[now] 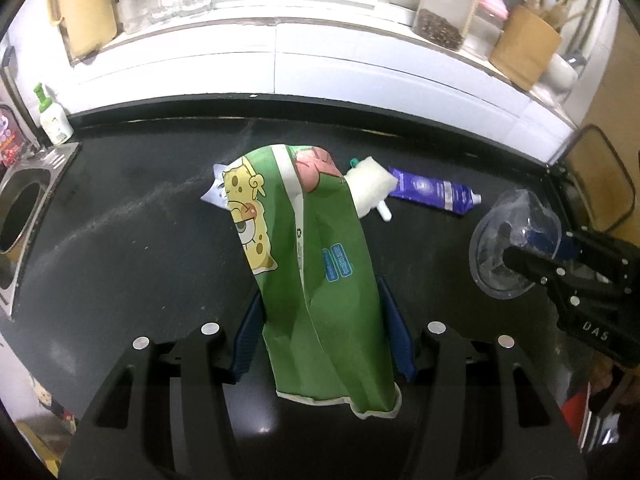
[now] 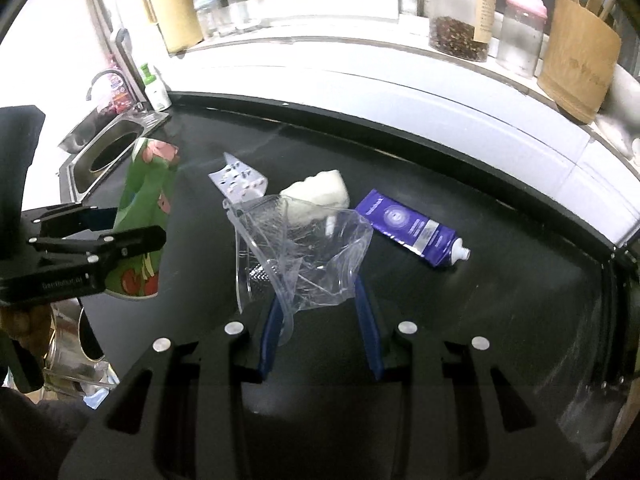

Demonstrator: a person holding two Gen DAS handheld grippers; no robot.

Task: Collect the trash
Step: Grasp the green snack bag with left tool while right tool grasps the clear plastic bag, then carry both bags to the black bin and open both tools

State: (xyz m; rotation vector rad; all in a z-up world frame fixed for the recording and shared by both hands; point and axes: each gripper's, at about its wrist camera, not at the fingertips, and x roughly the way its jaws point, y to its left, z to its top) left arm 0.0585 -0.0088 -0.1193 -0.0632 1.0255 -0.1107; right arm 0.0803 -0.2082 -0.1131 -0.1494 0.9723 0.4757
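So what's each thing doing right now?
Green bag: held up by left gripper.
Clear cup: crumpled, pinched in right gripper.
Purple tube: lying flat, capped.
Sponge: lying on counter.
Blister pack: lying flat.

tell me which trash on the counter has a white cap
The purple tube, lying flat on the black counter at the right. The silver blister pack and white wad have no cap.

The green wrapper hides most of the blister pack at 10 o'clock. The sink is cut off at 9 o'clock. Print on the purple tube is unreadable.
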